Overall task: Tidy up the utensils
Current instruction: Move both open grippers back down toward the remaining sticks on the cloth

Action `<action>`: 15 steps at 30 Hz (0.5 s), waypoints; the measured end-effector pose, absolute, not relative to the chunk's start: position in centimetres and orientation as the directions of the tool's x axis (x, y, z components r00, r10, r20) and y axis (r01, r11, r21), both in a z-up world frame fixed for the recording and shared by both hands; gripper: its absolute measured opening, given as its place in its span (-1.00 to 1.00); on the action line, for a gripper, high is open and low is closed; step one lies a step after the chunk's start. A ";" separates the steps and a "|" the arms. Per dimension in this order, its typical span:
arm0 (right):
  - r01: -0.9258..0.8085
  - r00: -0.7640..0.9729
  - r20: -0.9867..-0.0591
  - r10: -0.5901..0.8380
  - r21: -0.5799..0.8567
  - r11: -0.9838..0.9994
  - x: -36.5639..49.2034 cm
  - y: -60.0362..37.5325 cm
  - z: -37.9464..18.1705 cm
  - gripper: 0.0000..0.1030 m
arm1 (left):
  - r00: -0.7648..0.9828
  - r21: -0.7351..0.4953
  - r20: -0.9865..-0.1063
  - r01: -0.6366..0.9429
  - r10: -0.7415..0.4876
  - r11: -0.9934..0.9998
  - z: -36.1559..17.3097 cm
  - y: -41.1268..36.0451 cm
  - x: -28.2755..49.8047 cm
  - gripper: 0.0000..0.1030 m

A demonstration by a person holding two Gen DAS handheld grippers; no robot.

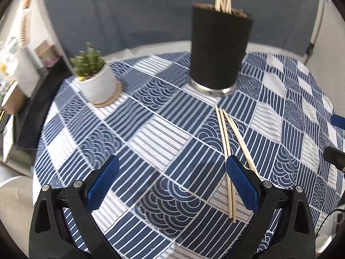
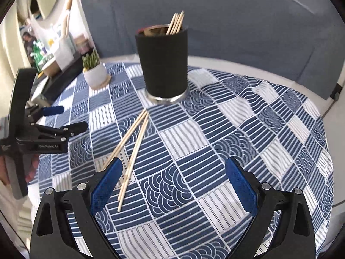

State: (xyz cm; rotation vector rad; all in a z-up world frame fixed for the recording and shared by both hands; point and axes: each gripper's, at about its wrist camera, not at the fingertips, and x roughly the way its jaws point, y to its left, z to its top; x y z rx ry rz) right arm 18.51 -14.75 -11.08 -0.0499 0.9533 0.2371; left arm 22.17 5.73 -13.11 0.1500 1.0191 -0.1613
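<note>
Three loose chopsticks [image 1: 226, 142] lie flat on the blue patterned tablecloth [image 1: 151, 138], just in front of the black holder [image 1: 220, 49], their far tips converging near its metal base and their near ends fanning apart. The holder stands upright and already contains several chopsticks [image 2: 175, 22], leaning against its right rim. The left gripper [image 1: 172, 183] hangs above the cloth with jaws spread wide and nothing between them; its right finger overlaps the loose sticks in its own view. The right gripper [image 2: 173, 185] is likewise wide and empty, its left finger just beside the same sticks. Judgement: the sticks are light, stiff, thin and smooth, likely to roll or pivot if pinched near an end; a grip across the mid-length appears soundest, taken one stick at a time where they separate. A potted plant [image 1: 94, 79] stands well apart to the left. Contact between fingers and cloth cannot be determined. The holder's interior depth is hidden, and motion blur softens both views.
</note>
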 end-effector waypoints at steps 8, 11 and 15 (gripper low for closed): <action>-0.276 0.466 -0.870 0.159 0.027 0.961 22.0 -12.0 -14.6 0.78 | 0.432 0.057 -0.899 0.263 -0.065 0.963 -16.0 5.4 25.2 0.88; -0.267 0.415 -0.896 0.160 0.048 0.963 23.3 -11.4 -16.2 0.78 | 0.407 0.059 -0.911 0.291 -0.068 0.955 -16.8 5.5 26.2 0.88; -0.266 0.396 -0.908 0.139 0.032 0.963 24.3 -10.7 -17.6 0.78 | 0.358 0.032 -0.929 0.319 -0.089 0.947 -17.8 5.7 27.4 0.88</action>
